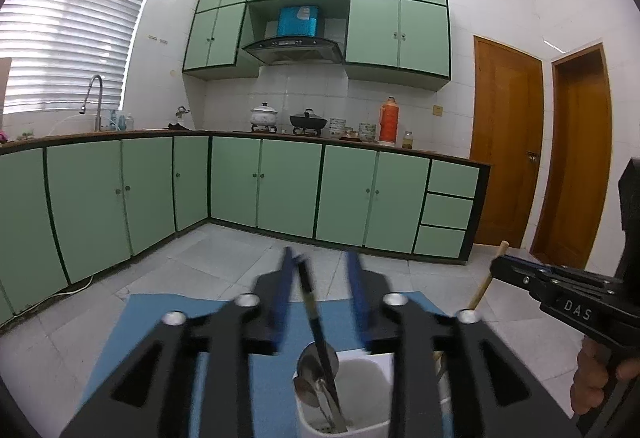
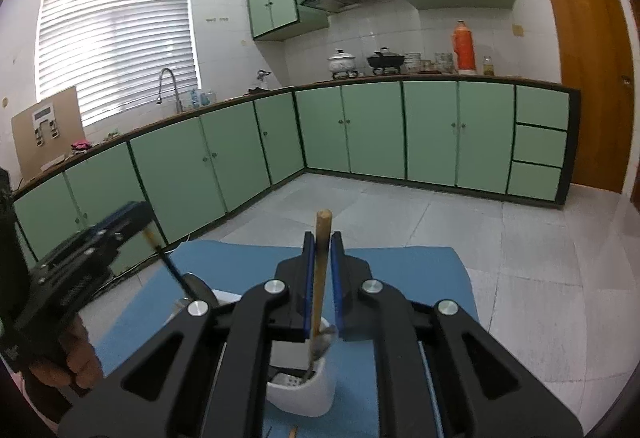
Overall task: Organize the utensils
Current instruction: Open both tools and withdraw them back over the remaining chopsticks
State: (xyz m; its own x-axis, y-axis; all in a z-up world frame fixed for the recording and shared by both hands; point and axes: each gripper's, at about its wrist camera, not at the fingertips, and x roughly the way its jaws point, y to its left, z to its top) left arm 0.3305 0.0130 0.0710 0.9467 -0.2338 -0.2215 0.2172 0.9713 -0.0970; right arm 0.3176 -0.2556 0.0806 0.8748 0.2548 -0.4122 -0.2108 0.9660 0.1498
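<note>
Your left tool point(image 1: 320, 290) stands part open around the black-handled utensil point(image 1: 316, 322), already in the cup point(image 1: 360, 414) at lower centre. Your right tool point(image 2: 322, 278) grips the wooden-handled one point(image 2: 321, 274) narrow, tip in the cup point(image 2: 304, 398); release it tilted and it could tip the cup over.

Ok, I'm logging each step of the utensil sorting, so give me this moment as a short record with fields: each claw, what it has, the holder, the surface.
left claw: open, jaws apart with the black-handled utensil between them
black-handled utensil: leaning, lower end inside the white holder
right claw: shut on the wooden-handled utensil
wooden-handled utensil: near upright, lower end in the white holder
white holder: stands on the blue mat, metal spoons already in it
</note>
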